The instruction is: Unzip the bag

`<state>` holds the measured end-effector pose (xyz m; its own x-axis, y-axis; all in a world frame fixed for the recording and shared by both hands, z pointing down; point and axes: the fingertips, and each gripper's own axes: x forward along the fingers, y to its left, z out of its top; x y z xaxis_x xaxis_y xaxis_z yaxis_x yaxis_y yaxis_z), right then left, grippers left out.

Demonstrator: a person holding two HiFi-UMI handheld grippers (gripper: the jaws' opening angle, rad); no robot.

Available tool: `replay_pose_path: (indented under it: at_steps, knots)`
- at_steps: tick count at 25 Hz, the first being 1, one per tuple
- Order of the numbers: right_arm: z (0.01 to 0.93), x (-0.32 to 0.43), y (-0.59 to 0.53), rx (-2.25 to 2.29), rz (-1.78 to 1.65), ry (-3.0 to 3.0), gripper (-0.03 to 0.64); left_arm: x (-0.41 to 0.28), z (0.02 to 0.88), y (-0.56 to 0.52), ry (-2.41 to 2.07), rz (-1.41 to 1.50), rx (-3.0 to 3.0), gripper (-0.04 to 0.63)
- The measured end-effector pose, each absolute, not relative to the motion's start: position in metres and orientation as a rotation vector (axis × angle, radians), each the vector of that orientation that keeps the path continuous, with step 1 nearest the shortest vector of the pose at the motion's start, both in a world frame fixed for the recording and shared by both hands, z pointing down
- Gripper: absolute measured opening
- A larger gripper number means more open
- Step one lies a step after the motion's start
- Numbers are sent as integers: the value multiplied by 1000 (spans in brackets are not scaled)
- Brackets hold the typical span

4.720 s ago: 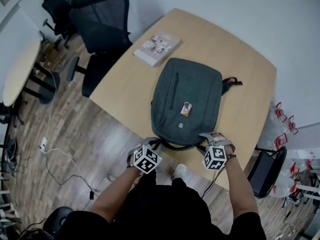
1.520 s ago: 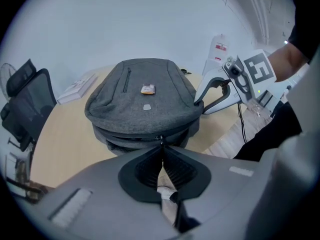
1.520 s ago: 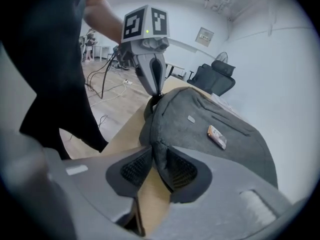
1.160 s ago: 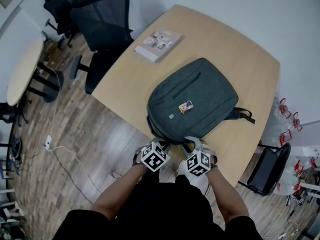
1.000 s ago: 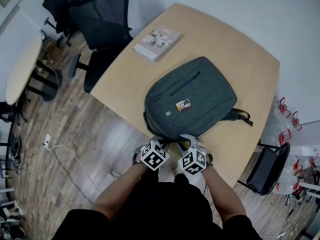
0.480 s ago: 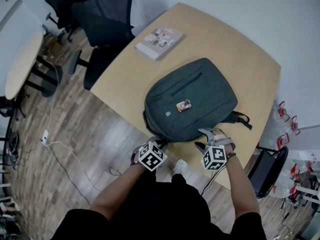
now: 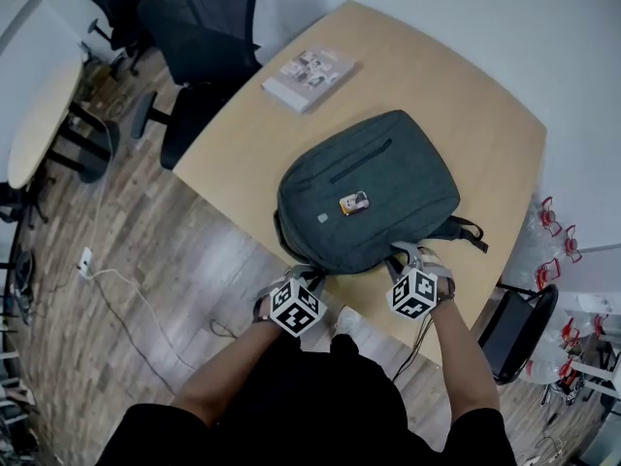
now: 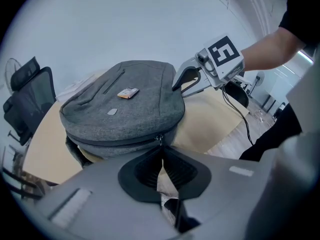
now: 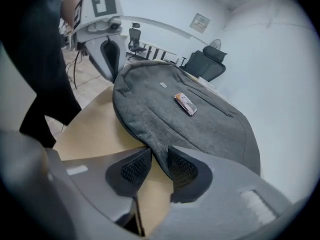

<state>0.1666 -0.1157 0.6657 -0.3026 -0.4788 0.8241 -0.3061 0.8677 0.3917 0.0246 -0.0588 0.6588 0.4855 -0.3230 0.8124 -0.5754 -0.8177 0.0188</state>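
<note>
Bag (image 7: 369, 187): grey fabric backpack, lying flat with its front up; slim pocket zip (image 7: 361, 161) on the far half, small orange-and-white tag (image 7: 353, 202) near the middle.
Place: on the light wood table (image 7: 466, 115), its near end at the table's near edge, right in front of the person.
Main zip (image 8: 120, 141): runs along the side wall facing the left gripper view, teeth closed as far as can be seen.
Zip pull (image 8: 160, 139): small metal tab at the near end of the bag.
Left gripper (image 8: 161, 151): jaws brought together, pinching the zip pull at their tips.
Right gripper (image 9: 157, 164): jaws just closed in, now narrow and pressed on the bag's rounded near corner, grey fabric between the pads.
Straps (image 7: 466, 231): black, trailing out from the bag's right side onto the table.
Book (image 7: 309, 78): well apart from the bag, by the table's far left edge.
Office chairs (image 7: 199, 37): black, beyond the table's left corner.
Cable (image 7: 126, 294): white, loose on the wood floor to the left.
In the way: nothing lying along the zip.
</note>
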Motion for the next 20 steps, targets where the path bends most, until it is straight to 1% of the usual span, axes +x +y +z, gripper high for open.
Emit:
replay_pose_path:
  at_steps: [9,12,15,18,20]
  knots:
    - [660,115,-105,754,125,-2049,103,39,660,-50,-781,1140,2403,32]
    - [656,95,-99,740,166,-2084,101,32,662,-57,-842,1116,2385,29]
    - [656,80,-95,688,125,-2097,101,20,665,-64,-887,1111,2361,28]
    - [654,78,-90,567,-5,-2089,134,15,669,-65,-876,1115,2363,28]
    - [648,87,-87,475,-150,-2065,213,14,669,-64,-874,1114,2365,28]
